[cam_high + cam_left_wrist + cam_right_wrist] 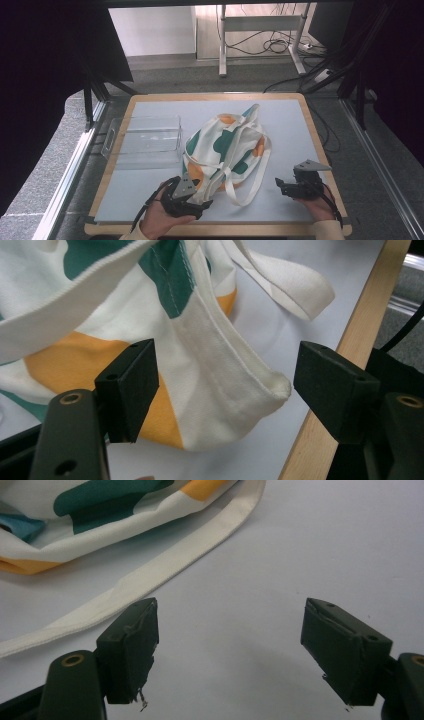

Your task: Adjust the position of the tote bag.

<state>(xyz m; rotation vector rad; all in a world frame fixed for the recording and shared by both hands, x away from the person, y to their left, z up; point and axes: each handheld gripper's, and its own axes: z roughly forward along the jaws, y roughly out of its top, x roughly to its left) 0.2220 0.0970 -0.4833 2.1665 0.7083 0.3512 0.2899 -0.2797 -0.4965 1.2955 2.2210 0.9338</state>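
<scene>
Nearest, at the table's front edge, the left gripper (pixel 192 197) is found with its jaws spread wide around a folded corner of the cloth tote bag (pixel 225 145); from the left gripper view the pads stand clear of the fabric on both sides, so nothing is gripped. Level with it to the right, the right gripper (pixel 285 186) is held with jaws equally wide and empty over the bare blue-grey mat (pixel 150 195), just beside the bag's cream handle strap (pixel 150 575). Mid-table, the tote is catalogued as lying crumpled in a heap, white canvas printed with green and orange patches, straps (pixel 247 185) looped loose toward the front. It is judged light, soft and limp, not fragile; it would sag and fold when lifted. A hemmed corner or a strap is judged the surest hold. Farther left, a clear plastic bin (pixel 150 140) is noted, well apart from both grippers.
</scene>
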